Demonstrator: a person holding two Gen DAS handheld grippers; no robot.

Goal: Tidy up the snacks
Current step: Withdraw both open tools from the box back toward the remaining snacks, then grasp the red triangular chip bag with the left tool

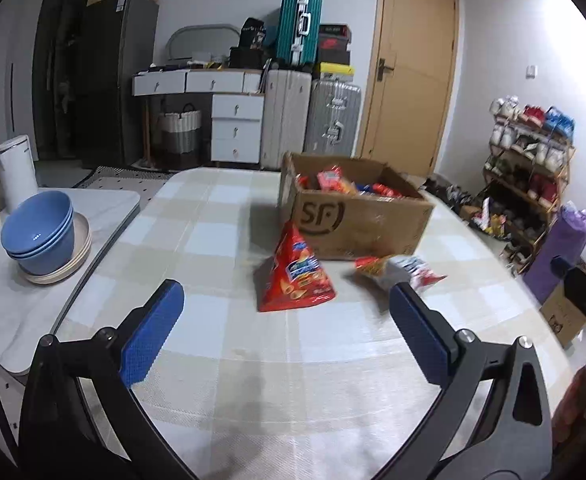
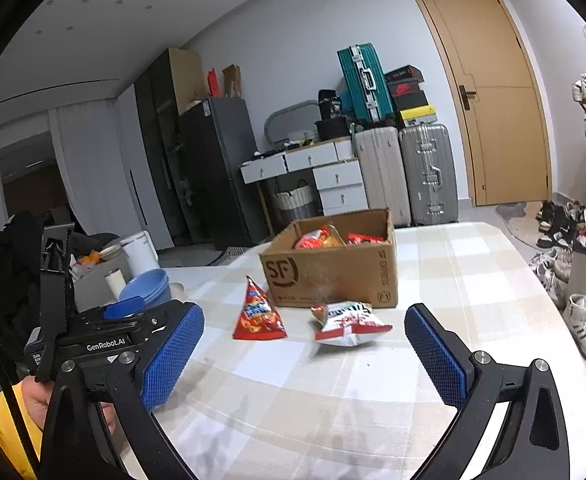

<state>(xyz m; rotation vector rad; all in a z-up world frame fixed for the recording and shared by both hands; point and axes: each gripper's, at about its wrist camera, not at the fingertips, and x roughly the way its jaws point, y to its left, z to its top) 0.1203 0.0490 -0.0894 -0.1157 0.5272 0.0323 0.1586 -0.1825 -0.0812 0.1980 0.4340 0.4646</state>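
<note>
Now: left claw (image 1: 287, 318) wide apart, empty | right claw (image 2: 305, 344) wide apart, empty | red bag (image 1: 295, 276) and white bag (image 2: 347, 322) on table (image 1: 221, 240), before box (image 1: 357, 220).

2 snack bags (image 2: 259, 314) before box (image 2: 333, 276) w/ snacks.

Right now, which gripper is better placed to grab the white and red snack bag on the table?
Right gripper: open, the white and red snack bag lies between its fingers.
</note>
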